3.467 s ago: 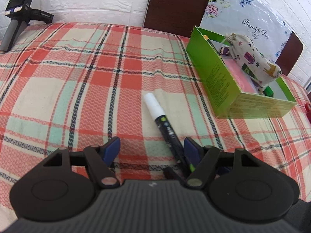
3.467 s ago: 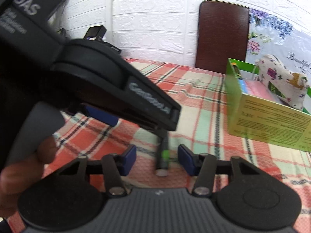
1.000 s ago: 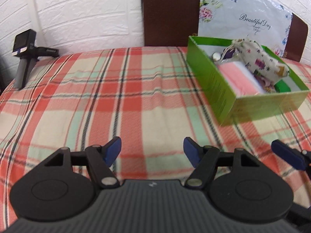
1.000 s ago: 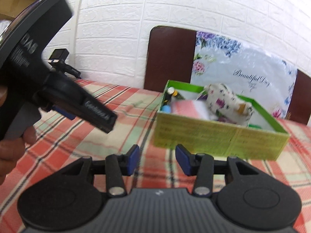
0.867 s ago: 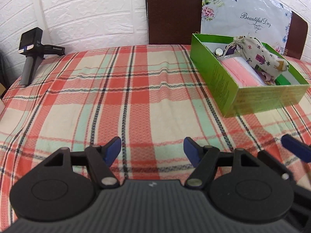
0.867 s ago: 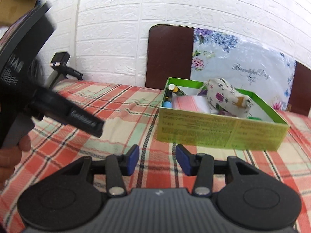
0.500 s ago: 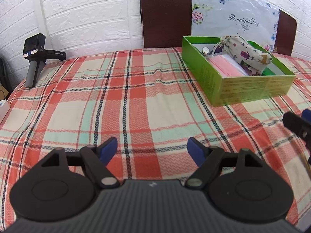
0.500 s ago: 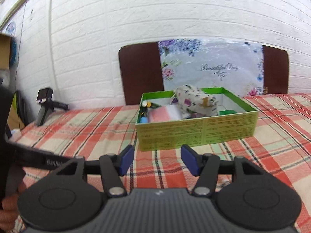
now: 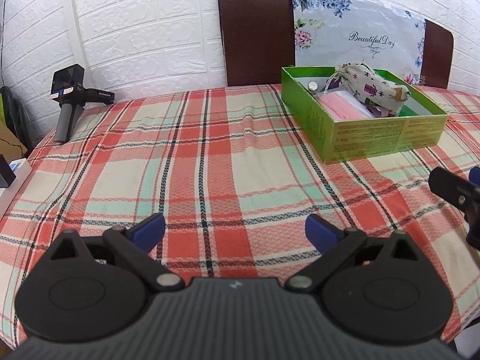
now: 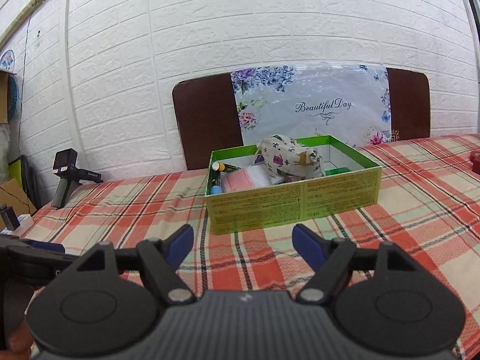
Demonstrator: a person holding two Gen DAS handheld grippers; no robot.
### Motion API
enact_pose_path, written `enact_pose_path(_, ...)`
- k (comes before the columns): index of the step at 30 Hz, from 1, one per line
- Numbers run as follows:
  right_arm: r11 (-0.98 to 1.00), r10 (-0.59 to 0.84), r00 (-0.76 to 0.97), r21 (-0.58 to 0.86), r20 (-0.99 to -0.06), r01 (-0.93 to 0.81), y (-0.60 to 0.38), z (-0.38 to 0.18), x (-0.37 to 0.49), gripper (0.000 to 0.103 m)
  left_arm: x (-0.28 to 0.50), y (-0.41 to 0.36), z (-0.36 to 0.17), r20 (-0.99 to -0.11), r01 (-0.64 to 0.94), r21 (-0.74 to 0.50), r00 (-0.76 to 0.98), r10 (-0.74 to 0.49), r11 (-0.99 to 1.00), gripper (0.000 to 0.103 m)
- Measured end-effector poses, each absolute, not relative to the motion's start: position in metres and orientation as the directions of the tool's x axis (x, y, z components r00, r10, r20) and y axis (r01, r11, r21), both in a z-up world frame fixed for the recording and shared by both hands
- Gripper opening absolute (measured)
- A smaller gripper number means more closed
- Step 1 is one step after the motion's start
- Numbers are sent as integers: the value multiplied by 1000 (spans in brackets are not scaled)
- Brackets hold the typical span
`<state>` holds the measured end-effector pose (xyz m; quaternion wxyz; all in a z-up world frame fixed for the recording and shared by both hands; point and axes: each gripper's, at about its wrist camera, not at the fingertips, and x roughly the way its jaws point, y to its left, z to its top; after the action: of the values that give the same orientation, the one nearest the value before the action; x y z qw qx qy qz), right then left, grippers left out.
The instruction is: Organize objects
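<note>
While level, right hand-held gripper gaping, empty

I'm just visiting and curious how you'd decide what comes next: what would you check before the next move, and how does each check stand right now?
1. Left gripper empty, jaws just opened wide: ok.
2. Right gripper empty, jaws just opened: ok.
3. Green box upright on the plaid cloth: ok.
4. Patterned pouch and pink packet inside the box: ok.
5. Marker in the box's left end: ok.
6. Nothing else to sort: cannot tell; a red item shows at the edge.
</note>
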<state>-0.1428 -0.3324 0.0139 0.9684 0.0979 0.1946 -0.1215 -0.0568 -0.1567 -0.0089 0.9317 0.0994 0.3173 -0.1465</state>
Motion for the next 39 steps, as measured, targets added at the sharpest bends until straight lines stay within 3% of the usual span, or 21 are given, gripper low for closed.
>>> enact_pose_path(17, 948, -191, 889, 157, -417, 277, -334, 11, -146, 87, -68, -170, -13, -652, 371, 143, 733, -195, 918, 103)
enact_pose_path(35, 940, -197, 878, 169, -437, 295, -339, 7, -145, 90, -68, -173, -15, -691, 382, 123, 695, -197, 916, 103)
enact_pose_path(39, 939, -202, 871, 164, -448, 302, -339, 4, -144, 98, -68, -173, -16, -705, 385, 114, 681, -199, 916, 103)
